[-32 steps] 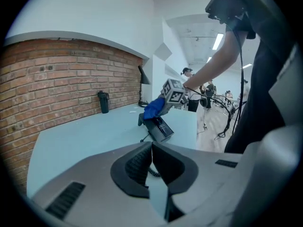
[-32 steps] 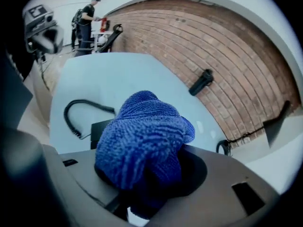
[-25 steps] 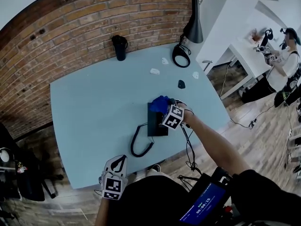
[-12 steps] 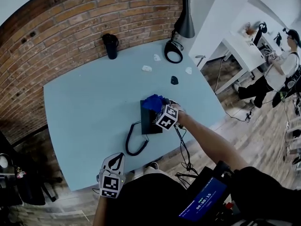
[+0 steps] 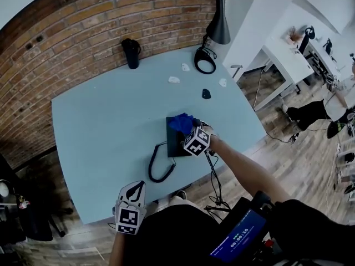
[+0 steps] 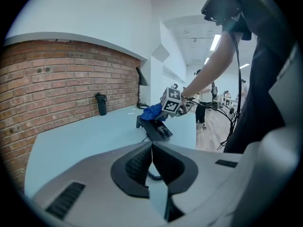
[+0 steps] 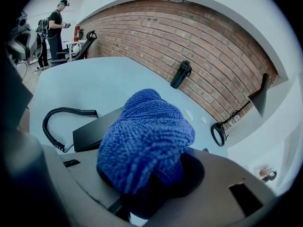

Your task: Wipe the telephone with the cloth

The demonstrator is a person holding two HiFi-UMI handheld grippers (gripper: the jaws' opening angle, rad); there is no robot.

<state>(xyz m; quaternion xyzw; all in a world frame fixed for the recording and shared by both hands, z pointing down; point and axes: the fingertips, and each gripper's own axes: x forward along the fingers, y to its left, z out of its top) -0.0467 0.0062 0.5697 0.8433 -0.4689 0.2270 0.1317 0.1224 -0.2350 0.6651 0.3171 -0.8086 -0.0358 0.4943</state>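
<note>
A black telephone (image 5: 175, 144) lies on the light blue table (image 5: 100, 126), its coiled cord (image 5: 158, 166) looping toward the front edge. My right gripper (image 5: 187, 128) is shut on a bunched blue cloth (image 5: 180, 122), which rests on the telephone's far end. In the right gripper view the cloth (image 7: 147, 136) fills the jaws and hides them, with the telephone (image 7: 94, 129) just beyond it. My left gripper (image 5: 135, 192) hangs at the table's front edge, shut and holding nothing. From the left gripper (image 6: 151, 150) the telephone (image 6: 157, 129) is visible farther along the table.
A black bottle (image 5: 131, 53) stands by the brick wall. A black lamp (image 5: 217, 26) and a black ring of cable (image 5: 204, 60) sit at the far right corner. Small white scraps (image 5: 174, 80) and a dark bit (image 5: 206, 93) lie behind the telephone. White desks stand to the right.
The right gripper with the cloth has shifted slightly toward me over the telephone. The left gripper has stayed put. The head view has swung a little.
</note>
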